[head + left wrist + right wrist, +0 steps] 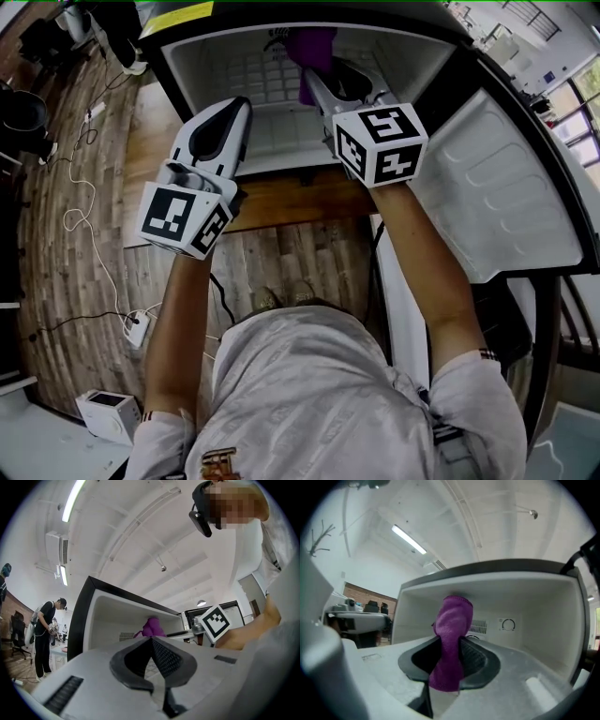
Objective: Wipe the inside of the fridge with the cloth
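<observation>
Wood floor (281, 258), fridge (211, 66) open at 12 o'clock; right gripper (450, 656) jaws clamp cloth (453, 618), left gripper (151, 643) jaws together, empty. Best to press cloth flat, sweep walls.

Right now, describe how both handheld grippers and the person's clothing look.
The left gripper and right gripper are pale grey, tapering plastic shells with dark ribbed pads. Each carries a white cube with black square markers. The person wears a light grey short-sleeved shirt.

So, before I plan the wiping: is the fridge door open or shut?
Open: the fridge door is swung out to the right, and the white interior shows, with the purple cloth inside it.
</observation>
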The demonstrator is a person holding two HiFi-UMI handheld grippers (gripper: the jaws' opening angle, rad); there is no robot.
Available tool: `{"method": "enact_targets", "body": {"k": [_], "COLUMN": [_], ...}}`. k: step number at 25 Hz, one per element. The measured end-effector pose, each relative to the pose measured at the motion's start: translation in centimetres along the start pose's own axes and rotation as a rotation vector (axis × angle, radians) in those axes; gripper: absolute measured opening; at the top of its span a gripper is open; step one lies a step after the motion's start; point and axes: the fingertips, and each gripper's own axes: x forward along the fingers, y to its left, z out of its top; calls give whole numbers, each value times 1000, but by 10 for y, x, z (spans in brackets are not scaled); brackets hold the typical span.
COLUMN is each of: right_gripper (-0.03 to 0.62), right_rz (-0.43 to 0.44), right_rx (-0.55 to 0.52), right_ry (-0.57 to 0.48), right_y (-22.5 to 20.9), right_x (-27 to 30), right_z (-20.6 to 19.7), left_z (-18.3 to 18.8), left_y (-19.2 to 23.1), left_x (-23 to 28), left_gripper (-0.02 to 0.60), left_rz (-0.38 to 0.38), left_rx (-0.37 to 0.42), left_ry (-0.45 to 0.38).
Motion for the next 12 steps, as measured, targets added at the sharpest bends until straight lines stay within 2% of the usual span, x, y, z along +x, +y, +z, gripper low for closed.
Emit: {"method": "enact_targets", "body": {"k": [6, 12], "right_gripper": [117, 115], "right_rz": [109, 148], "right_rx": [47, 72], "right_ry": [-81, -114], "right_y": [39, 48], "right_x": [-23, -35], "right_z": [0, -5], "left_z": [-2, -9], "left_y": [0, -8], "left_x": [-1, 1], "left_gripper": [0, 0], "left_rz": [-2, -15], "left_rx": [-12, -13], "left_ry": [-2, 2]}}
